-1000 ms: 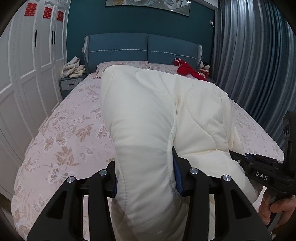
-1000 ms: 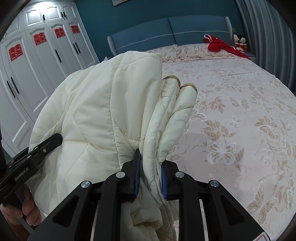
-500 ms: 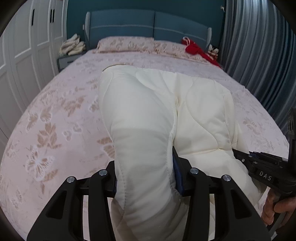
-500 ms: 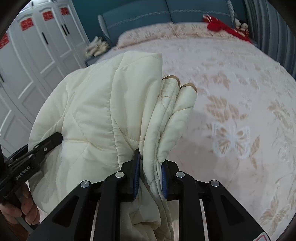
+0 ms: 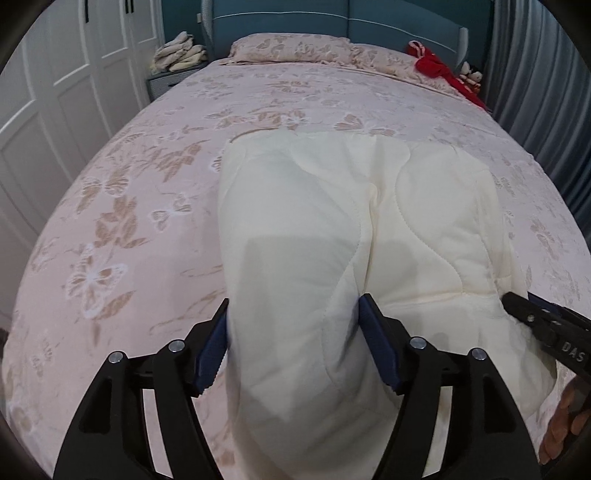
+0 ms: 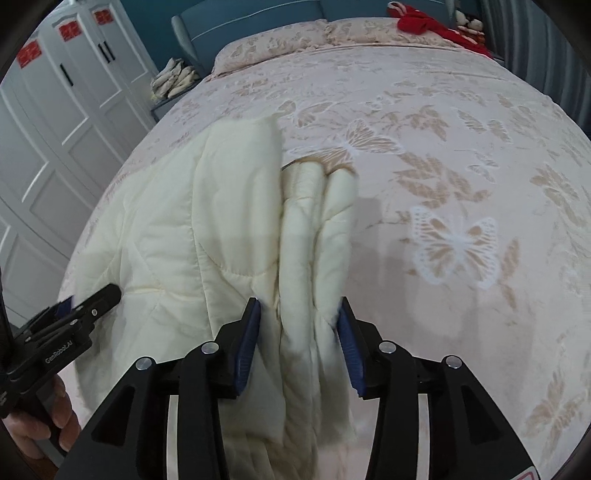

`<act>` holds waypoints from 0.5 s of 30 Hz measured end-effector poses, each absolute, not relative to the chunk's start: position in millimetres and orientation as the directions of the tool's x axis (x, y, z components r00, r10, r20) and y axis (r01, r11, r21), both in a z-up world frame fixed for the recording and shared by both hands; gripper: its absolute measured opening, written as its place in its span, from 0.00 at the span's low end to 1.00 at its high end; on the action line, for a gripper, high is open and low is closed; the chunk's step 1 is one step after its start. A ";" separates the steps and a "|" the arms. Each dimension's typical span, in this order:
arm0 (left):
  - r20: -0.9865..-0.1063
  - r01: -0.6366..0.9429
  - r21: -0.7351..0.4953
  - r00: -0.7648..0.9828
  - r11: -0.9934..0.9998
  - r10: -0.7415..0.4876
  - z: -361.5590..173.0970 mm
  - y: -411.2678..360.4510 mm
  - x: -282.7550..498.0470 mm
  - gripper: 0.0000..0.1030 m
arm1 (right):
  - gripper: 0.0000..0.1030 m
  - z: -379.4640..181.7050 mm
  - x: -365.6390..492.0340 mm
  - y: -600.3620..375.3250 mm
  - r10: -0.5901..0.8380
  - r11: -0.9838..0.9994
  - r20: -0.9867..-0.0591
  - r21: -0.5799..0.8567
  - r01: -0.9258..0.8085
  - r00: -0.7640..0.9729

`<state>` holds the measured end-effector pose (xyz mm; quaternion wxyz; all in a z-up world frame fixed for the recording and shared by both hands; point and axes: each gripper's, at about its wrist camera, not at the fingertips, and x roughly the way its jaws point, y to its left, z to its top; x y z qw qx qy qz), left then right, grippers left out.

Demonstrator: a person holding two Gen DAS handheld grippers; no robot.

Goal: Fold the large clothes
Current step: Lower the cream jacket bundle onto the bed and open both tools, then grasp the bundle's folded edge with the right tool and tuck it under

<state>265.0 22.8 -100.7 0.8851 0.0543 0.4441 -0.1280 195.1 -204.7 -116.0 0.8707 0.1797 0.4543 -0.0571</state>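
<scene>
A cream quilted garment point(image 5: 332, 206) is lying folded on the near part of the bed point(image 5: 122, 206), its far edge resting on the pink butterfly-patterned bedspread and its near end rising between the jaws of both tools; the left hand-held gripper point(image 5: 293, 343) is pointing steeply down at it, and its jaws have just been opening, so that a thick padded fold is still sitting between the blue pads, brushing them but no longer squeezed; the right hand-held gripper point(image 6: 299, 343) is doing likewise at the other side, its jaws having just been opening around a bunch of narrow padded rolls point(image 6: 314, 236) that are standing loosely between the pads, with a gap showing on the left side; in the left wrist view the right tool's black body and some fingers of the person's hand point(image 5: 565, 417) are showing at the lower right, and in the right wrist view the left tool and the hand point(image 6: 40, 421) gripping it are showing at the lower left; beyond the garment, pillows point(image 5: 291, 48) are lying against a blue headboard point(image 5: 332, 18), a red item point(image 5: 439, 70) is resting by the far right corner, white wardrobe doors point(image 6: 55, 122) are standing along the left, and grey curtains point(image 5: 535, 74) are hanging on the right.
</scene>
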 end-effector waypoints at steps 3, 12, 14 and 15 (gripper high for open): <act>-0.793 0.257 0.015 0.592 0.966 -0.145 -80.7 23.0 245.5 0.64 | 0.41 -94.9 175.3 -207.1 0.039 0.930 -0.794 0.250 0.268 0.607; -0.788 0.237 0.046 0.606 0.970 -0.111 -50.5 15.0 194.9 0.70 | 0.21 -51.1 136.0 -171.1 0.113 0.965 -0.773 0.236 0.117 0.625; -0.798 0.230 0.047 0.594 0.972 -0.102 -52.7 14.6 189.8 0.70 | 0.16 -53.4 135.7 -160.9 0.113 0.972 -0.782 0.214 0.094 0.612; -0.801 0.224 0.048 0.591 0.973 -0.096 -53.6 14.6 189.1 0.70 | 0.15 -56.0 136.1 -157.3 0.114 0.975 -0.788 0.206 0.085 0.605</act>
